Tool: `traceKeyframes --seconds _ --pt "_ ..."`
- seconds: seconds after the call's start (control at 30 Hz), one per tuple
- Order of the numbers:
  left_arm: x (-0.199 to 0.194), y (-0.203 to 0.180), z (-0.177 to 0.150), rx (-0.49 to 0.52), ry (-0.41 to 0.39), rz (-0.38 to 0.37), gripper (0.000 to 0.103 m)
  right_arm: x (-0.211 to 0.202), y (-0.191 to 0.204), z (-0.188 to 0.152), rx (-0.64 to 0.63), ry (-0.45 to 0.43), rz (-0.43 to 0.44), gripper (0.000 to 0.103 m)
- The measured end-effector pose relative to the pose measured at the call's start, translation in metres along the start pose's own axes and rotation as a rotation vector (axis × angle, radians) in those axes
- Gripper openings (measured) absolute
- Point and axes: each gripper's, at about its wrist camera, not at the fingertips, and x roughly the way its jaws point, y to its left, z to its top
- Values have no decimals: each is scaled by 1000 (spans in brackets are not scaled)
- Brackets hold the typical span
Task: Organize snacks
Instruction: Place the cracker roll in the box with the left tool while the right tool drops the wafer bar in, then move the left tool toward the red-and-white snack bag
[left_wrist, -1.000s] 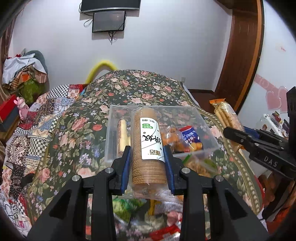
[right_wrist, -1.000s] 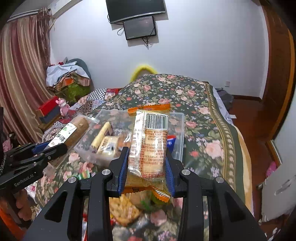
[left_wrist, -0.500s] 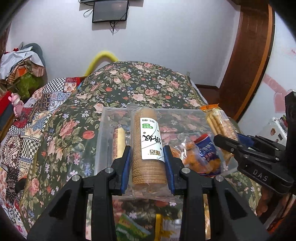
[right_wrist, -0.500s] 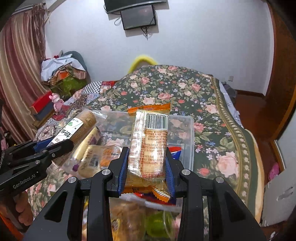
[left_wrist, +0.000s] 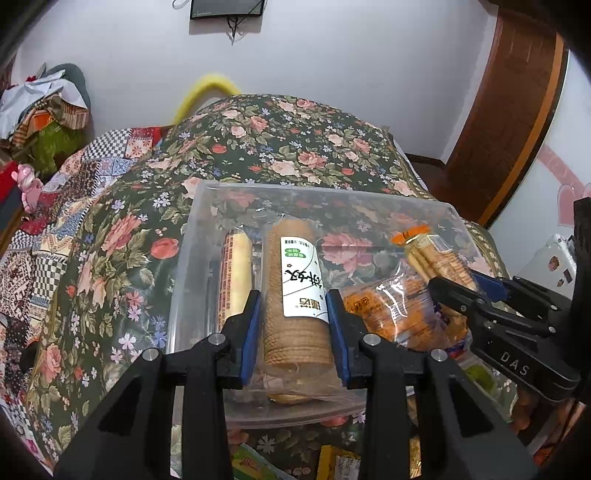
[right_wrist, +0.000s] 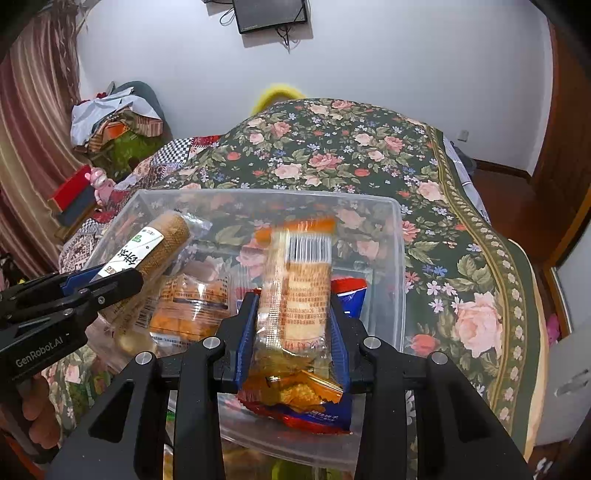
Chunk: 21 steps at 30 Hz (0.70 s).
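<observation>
There is one clear plastic bin (left_wrist: 192, 266) on one flowered bedspread (left_wrist: 295, 140). There are two grippers: the left gripper (left_wrist: 295, 325) and the right gripper (right_wrist: 293, 325), and each one clamps one packet. These are one round biscuit roll (left_wrist: 295, 295) and one orange-ended cracker packet (right_wrist: 303, 288). Inside the bin I count one yellow wafer stick pack (left_wrist: 236, 273), one clear bag of orange snacks (left_wrist: 391, 310) and one red and blue packet (right_wrist: 351, 295). On the wall there is one dark screen (right_wrist: 271, 14).

Snack packs (left_wrist: 391, 314) in bin (left_wrist: 207, 206) (on bedspread (left_wrist: 122, 236))
</observation>
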Motion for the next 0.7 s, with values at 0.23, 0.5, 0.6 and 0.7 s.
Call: traceKeyframes --seconds 0.23,0.5,0.6,0.7 --pt "-27 -2 1 11 -38 -2 36 -13 1 -2 -11 -8 -14 51" --pt "-76 -11 -13 39 -81 7 66 -59 6 -7 -23 -77 -18 68" --pt "-89 -15 -24 44 -71 -1 73 -75 11 -14 -33 -95 -10 70" --pt "-100 -20 -43 42 -43 -6 80 -90 16 -25 -42 -103 4 71"
